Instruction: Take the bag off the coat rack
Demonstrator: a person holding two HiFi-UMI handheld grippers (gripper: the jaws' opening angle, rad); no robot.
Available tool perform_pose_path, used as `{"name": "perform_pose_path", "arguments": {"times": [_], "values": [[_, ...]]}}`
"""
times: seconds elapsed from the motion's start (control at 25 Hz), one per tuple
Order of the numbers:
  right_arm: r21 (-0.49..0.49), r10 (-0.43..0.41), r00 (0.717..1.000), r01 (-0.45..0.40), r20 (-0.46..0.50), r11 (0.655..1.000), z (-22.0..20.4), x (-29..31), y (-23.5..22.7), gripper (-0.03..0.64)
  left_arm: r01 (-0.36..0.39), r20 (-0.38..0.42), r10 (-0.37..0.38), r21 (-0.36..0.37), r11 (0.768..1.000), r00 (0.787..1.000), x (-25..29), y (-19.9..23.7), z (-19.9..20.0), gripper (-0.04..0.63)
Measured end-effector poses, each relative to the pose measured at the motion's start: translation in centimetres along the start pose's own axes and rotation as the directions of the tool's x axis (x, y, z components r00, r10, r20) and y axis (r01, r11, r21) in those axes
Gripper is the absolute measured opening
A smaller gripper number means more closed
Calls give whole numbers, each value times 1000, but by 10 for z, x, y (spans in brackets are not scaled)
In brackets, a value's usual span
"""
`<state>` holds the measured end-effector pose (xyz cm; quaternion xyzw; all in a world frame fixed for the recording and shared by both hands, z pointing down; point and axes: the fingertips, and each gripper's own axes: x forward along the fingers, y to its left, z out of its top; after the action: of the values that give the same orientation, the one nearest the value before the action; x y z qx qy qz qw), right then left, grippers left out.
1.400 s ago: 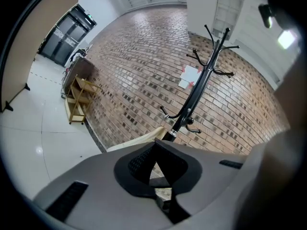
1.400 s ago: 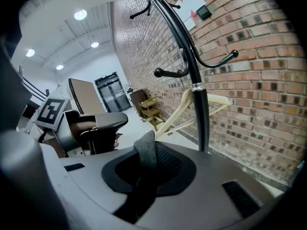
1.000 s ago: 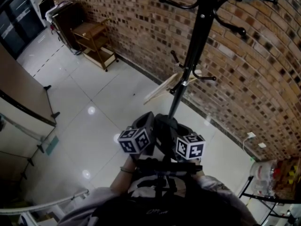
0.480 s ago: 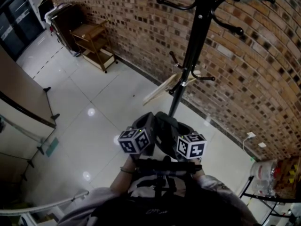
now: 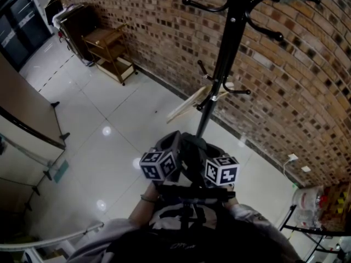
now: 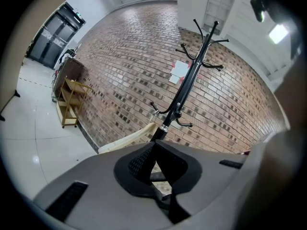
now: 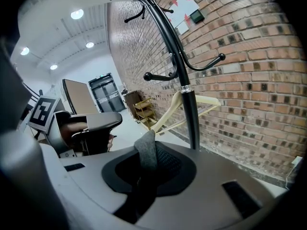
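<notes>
The black coat rack (image 5: 222, 64) stands against the brick wall, and the hooks in view are bare. It also rises ahead in the left gripper view (image 6: 184, 87) and the right gripper view (image 7: 184, 90). Both grippers are held close together low in front of the person, short of the rack's base. My right gripper (image 7: 148, 145) is shut on a grey fabric strap (image 7: 145, 155) that sticks up between its pads; what hangs from the strap is hidden. My left gripper (image 6: 154, 145) has its pads meeting at the tips, and I see nothing between them. No bag body shows in any view.
A pale wooden frame (image 5: 192, 102) leans by the rack's lower hooks. A wooden shelf trolley (image 5: 109, 51) stands along the wall at the back left. A brown tabletop (image 5: 27, 108) fills the left side. A wall socket (image 5: 292, 158) and a metal stand with a clear bag (image 5: 310, 201) are at the right.
</notes>
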<state>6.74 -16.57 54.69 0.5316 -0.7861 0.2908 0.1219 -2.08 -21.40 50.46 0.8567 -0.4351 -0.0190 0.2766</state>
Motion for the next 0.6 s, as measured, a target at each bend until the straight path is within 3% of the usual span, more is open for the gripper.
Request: {"name": "perform_pose_path", "arguments": {"times": [0.6], "values": [[-2, -19, 1000, 19, -7, 1000, 4, 7, -11, 49, -13, -8, 13, -2, 1000, 1000, 7, 7, -1, 6]]}}
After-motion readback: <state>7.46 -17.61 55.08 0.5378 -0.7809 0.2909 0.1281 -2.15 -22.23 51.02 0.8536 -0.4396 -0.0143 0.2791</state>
